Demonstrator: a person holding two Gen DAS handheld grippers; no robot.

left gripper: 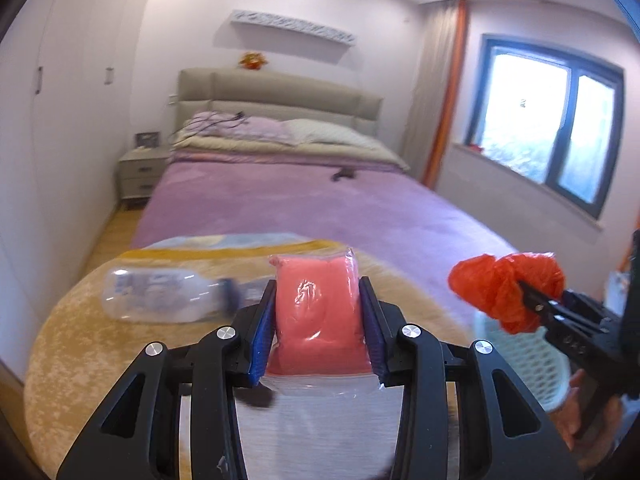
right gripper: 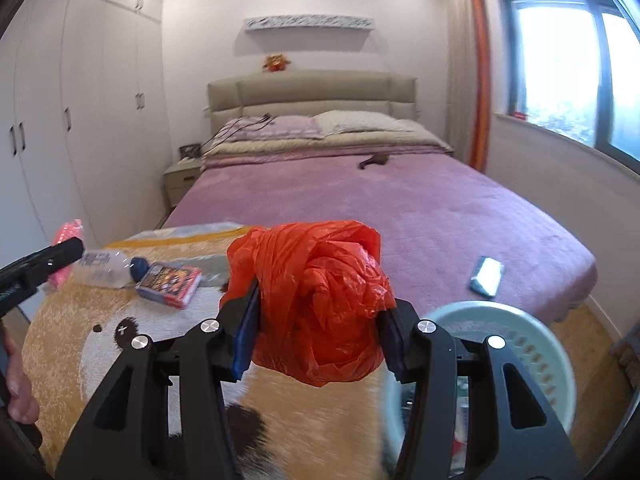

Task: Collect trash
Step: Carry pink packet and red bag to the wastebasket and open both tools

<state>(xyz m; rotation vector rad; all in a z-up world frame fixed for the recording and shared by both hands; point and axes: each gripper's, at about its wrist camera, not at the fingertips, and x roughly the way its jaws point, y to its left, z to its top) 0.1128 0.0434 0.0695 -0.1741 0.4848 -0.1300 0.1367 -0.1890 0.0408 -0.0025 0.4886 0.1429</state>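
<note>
My left gripper (left gripper: 318, 316) is shut on a pink packet in clear wrap (left gripper: 316, 312), held above a round tan rug. The packet also shows at far left in the right wrist view (right gripper: 68, 236). My right gripper (right gripper: 316, 328) is shut on a crumpled red plastic bag (right gripper: 316, 300), also seen at right in the left wrist view (left gripper: 504, 292). A pale green mesh basket (right gripper: 532, 336) stands just right of it. An empty clear bottle with a blue cap (right gripper: 106, 268) and a red snack box (right gripper: 168, 282) lie on the rug (right gripper: 80, 320).
A bed with a purple cover (right gripper: 380, 208) fills the middle ground; a silver-grey wrapper (right gripper: 486, 274) lies near its right corner and a small dark item (right gripper: 374, 160) farther back. White wardrobes (right gripper: 60, 120) at left, a nightstand (right gripper: 180, 178), a window at right.
</note>
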